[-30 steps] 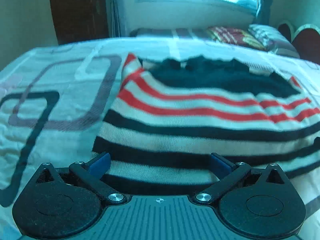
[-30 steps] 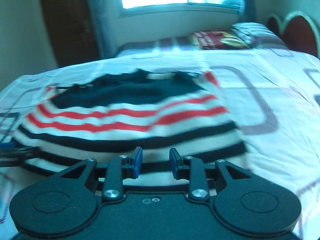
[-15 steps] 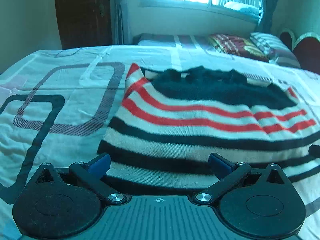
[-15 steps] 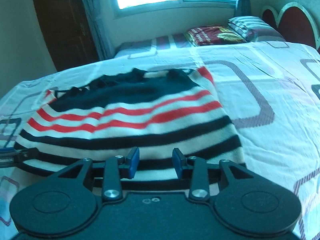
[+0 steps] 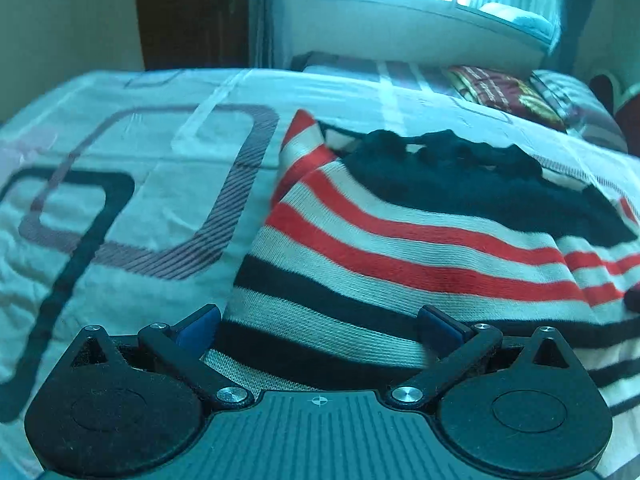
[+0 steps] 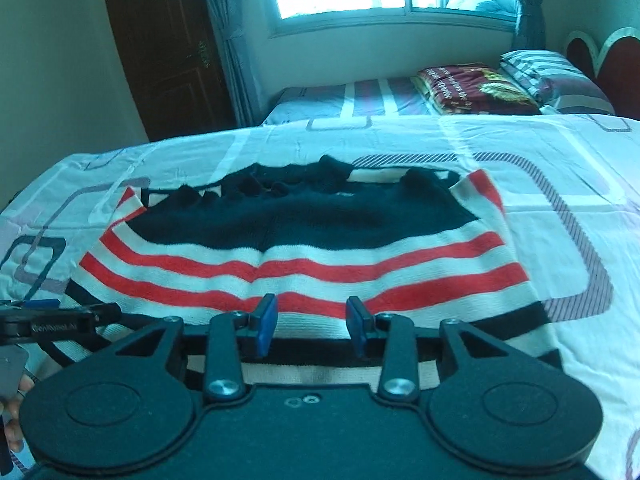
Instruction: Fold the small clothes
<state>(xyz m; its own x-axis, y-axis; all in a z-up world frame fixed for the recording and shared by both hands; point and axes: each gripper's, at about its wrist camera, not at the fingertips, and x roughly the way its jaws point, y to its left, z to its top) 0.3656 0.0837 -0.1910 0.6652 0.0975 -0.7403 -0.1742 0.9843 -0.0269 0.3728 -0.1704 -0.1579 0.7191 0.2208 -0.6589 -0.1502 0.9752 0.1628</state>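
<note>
A small knitted sweater (image 6: 312, 248) with red, white and dark stripes and a dark upper part lies flat on the bed; it also shows in the left wrist view (image 5: 420, 248). My left gripper (image 5: 318, 326) is open wide over the sweater's near left hem, its jaws on either side of the striped edge. My right gripper (image 6: 312, 320) is open with a narrower gap, just above the near hem toward the sweater's middle. The left gripper's fingers (image 6: 56, 318) show at the left edge of the right wrist view.
The bed sheet (image 6: 560, 168) is white with rounded-square patterns. A second bed with a dark red pillow (image 6: 472, 88) and a striped pillow (image 6: 556, 80) stands under the window. A dark wooden door (image 6: 168, 48) is at the back left. A headboard (image 6: 612, 60) is on the right.
Both grippers moved forward and a little lower toward the sweater's near hem. The right gripper's jaws opened wider. The left jaws stayed wide open.
</note>
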